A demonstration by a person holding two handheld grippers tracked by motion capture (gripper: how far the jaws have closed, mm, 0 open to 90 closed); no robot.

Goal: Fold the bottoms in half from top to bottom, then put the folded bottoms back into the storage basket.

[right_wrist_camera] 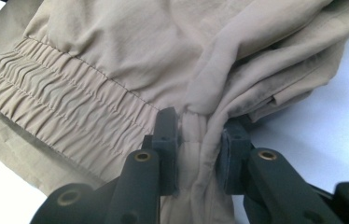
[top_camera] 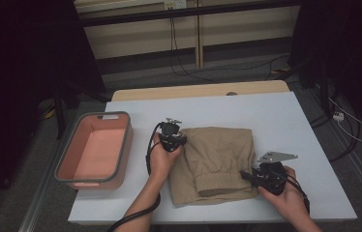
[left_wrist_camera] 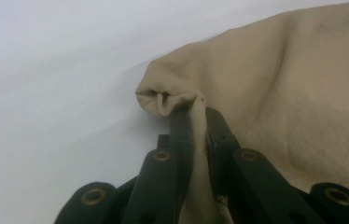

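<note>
**Both grippers pinching a folded tan garment at mid-table**

A folded tan garment (top_camera: 220, 162) is lying on the white table (top_camera: 285, 121), a little toward the person's side of the middle. Its near edge is sitting close to the table's front edge, while broad bare tabletop is stretching away beyond it and to its right, leaving plenty of room there. To its left the free strip is narrower, because a salmon-pink bin (top_camera: 94, 150) with a grey rim is standing at the table's left edge, well apart from the cloth. Nothing is lying between the bin and the garment.

The left gripper (top_camera: 172, 140) is working at the garment's far-left corner; in the left gripper view its jaws are clamped on a bunched fold of the fabric (left_wrist_camera: 196, 116). The right gripper (top_camera: 247, 176) is pressing in at the near-right edge, and the right gripper view shows its jaws squeezed onto a gathered ridge of cloth (right_wrist_camera: 198, 126), just beside the ribbed elastic band (right_wrist_camera: 65, 116).

The bundle is forming a rough rectangle, only slightly longer from far to near than across. The elastic band is running along its near side, roughly parallel to the front edge.
</note>
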